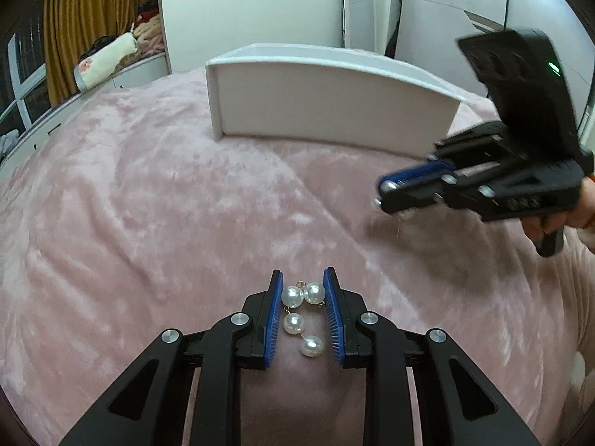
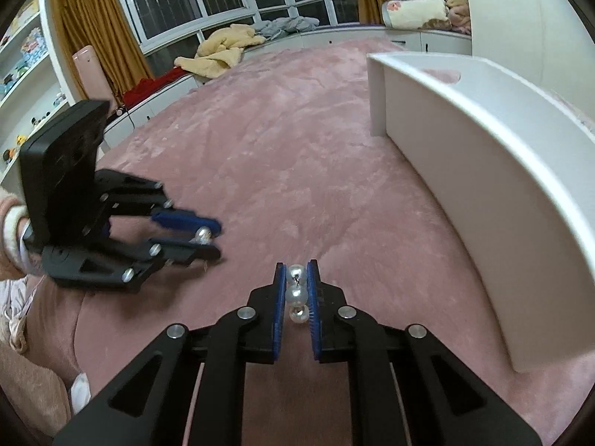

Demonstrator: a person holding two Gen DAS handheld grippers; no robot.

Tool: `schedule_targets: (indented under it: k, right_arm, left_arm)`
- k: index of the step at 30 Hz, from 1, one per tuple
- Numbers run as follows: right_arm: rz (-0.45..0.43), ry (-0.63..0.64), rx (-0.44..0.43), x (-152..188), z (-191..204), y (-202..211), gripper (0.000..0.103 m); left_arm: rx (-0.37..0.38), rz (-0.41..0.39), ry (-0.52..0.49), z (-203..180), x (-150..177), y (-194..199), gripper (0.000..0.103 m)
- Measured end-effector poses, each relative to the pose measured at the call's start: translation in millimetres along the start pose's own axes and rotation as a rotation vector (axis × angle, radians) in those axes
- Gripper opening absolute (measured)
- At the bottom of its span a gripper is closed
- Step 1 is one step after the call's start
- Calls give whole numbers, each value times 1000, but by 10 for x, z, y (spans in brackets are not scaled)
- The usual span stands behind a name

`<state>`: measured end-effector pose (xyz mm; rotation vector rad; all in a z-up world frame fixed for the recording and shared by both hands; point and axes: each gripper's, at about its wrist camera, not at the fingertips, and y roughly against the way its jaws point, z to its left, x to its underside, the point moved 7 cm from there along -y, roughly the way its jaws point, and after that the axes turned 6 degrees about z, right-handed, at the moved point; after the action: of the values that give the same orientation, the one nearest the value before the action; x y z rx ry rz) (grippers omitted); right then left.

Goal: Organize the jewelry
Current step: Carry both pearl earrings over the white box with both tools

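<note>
The left gripper (image 1: 302, 290) is clenched on a pearl earring (image 1: 302, 314): two pearls sit pinched between its blue pads (image 1: 274, 312), and two more dangle lower in the gap. The right gripper (image 2: 296, 278) is likewise clamped on a second pearl earring (image 2: 297, 293), three pearls in a line between its pads. Both are over the pink plush blanket (image 1: 148, 204), the left near its front edge. A white open box (image 1: 327, 100) stands on the blanket farther back, towards the far edge, well apart from both earrings.
</note>
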<state>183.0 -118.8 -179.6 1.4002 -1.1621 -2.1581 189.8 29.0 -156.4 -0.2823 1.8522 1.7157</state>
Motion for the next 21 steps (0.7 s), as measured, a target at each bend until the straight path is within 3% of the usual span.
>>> schedule_targets:
  k: [10,21]
  right_arm:
    - [-89,13,58,98,-62,751,12]
    - [-237,-56,163,87,-422,1625,12]
  left_arm:
    - [-1,-87,26,-300,-609,221,27]
    - [12,-159,-58,-958,-1251,378,27]
